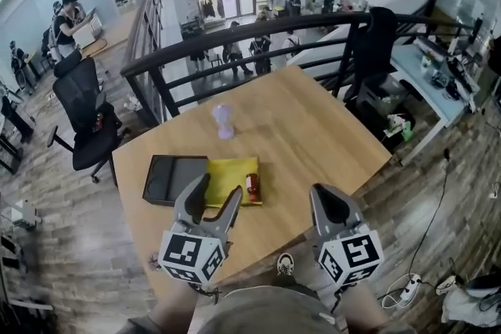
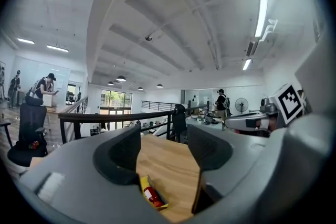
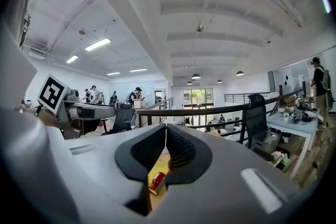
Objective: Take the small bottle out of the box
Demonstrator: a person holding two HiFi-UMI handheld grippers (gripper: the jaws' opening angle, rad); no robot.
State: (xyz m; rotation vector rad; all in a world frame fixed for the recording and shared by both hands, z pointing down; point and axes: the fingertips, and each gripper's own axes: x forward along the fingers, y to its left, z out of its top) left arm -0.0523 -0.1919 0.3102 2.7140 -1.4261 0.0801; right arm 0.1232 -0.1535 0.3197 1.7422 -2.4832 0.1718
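The left gripper (image 1: 217, 195) and the right gripper (image 1: 322, 198) hover side by side over the near edge of the wooden table (image 1: 313, 129), marker cubes towards the person. The left gripper's jaws stand well apart with nothing between them. In the left gripper view (image 2: 165, 149) the gap frames bare tabletop and, lower down, the small bottle (image 2: 152, 195), so this tool looks lined up to do the picking. The right gripper's jaws are pressed together and hold nothing (image 3: 166, 147); it sits to the right of the work, likely in reserve to steady the box.

The small bottle (image 1: 252, 186), red with a pale cap, lies on its side at the right end of the yellow open box (image 1: 231, 177), just beyond the left gripper's tips. It has not been lifted. A black flat tray (image 1: 174, 178), perhaps the box's lid, lies against the box's left side, set out of the way. Farther off, near the table's middle, stands a blurred purple object (image 1: 224, 121), well apart from the box.
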